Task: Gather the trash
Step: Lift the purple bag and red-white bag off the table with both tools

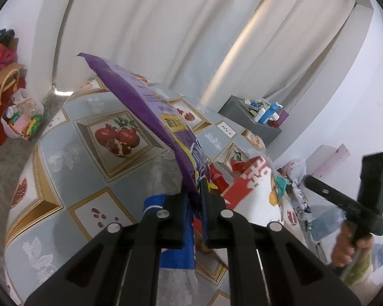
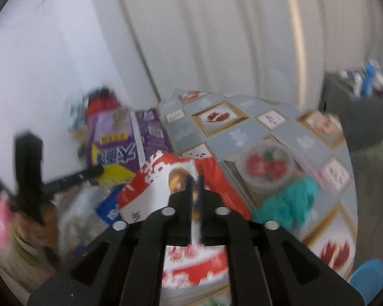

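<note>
Between the narrow blue pads of the left gripper (image 1: pixel 194 191) sits the lower edge of a purple snack bag (image 1: pixel 150 107), pinched so that the flattened wrapper stands up and leans away over the table. Holding it by one edge looks deliberate: the bag hangs clear of the fruit-print tablecloth (image 1: pixel 63 173) and can be carried off without dragging.

The right gripper (image 2: pixel 195 191) has its fingers drawn almost together on a red-and-white snack packet (image 2: pixel 163 178); that view is blurred, so how firmly it bites is hard to say, but the packet is lifted and folded around the pads. In the left view the same packet (image 1: pixel 252 172) sits just beside the purple bag, so both pieces are held close together, probably to go into one container.

Beyond them on the cloth lie a clear lidded tub of red fruit (image 2: pixel 268 164) and a teal crumpled cloth (image 2: pixel 288 201), untouched. A translucent plastic bag (image 1: pixel 326 219) hangs off the table edge near the person's right hand (image 1: pixel 349 244), and seems the likely trash bag.
</note>
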Available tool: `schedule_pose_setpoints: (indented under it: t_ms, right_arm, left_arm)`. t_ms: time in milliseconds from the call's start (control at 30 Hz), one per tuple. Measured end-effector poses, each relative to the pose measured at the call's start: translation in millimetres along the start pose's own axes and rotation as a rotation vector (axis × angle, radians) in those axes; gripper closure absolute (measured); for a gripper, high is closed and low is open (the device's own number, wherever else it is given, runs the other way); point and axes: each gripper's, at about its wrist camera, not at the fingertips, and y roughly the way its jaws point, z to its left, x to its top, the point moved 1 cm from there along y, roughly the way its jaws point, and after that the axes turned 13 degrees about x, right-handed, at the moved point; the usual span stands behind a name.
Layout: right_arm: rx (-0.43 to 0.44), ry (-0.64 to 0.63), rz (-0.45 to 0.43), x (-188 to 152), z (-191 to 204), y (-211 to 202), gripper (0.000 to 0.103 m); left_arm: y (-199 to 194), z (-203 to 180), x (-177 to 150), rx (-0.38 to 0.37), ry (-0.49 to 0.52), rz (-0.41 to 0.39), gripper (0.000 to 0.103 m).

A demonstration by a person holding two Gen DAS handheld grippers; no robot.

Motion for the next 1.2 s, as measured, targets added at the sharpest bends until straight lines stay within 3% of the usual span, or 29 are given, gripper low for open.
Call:
schedule_pose_setpoints:
  t_ms: [167, 333, 433, 633, 700, 867, 967, 1200]
  right_arm:
    - [0.026, 0.235, -0.028, -48.2, -24.0, -21.4, 0.072]
    - [0.12, 0.419, -0.016, -81.0, -48.6, -1.7, 0.063]
    - [0.176, 0.486, -0.044, -85.0, -60.1, 11.9, 0.057]
    - [0.278, 0.576, -0.073, -81.6, -76.8, 31.3, 0.056]
    - [0.291, 0.583, -0.08, -82.7, -75.4, 32.1, 0.059]
    - [0.288, 0.568, -0.09, -84.0, -72.0, 33.3, 0.085]
    - [0.309, 0.544, -0.11, -84.2, -65.6, 29.6, 0.094]
    - [0.386, 0.447, -0.159, -73.0, -41.1, 14.0, 0.103]
  left_arm:
    - [-6.6, -7.1, -7.0, 0.029, 0.049, -0.014, 0.095]
    - [-9.9, -14.6, -15.0, 0.061, 0.1, -0.021, 0.095]
    - [-10.2, -14.3, -16.1, 0.069, 0.103, -0.018, 0.095]
    - [-10.9, -14.8, -17.9, 0.081, 0.109, -0.012, 0.095]
    - [-11.1, -16.9, -18.4, 0.08, 0.111, -0.011, 0.095]
    - [-11.0, -21.1, -18.5, 0.077, 0.121, -0.012, 0.095]
    - [-12.6, -23.3, -17.7, 0.08, 0.132, -0.019, 0.096]
    - [-29.3, -31.3, -14.6, 0.068, 0.14, -0.046, 0.099]
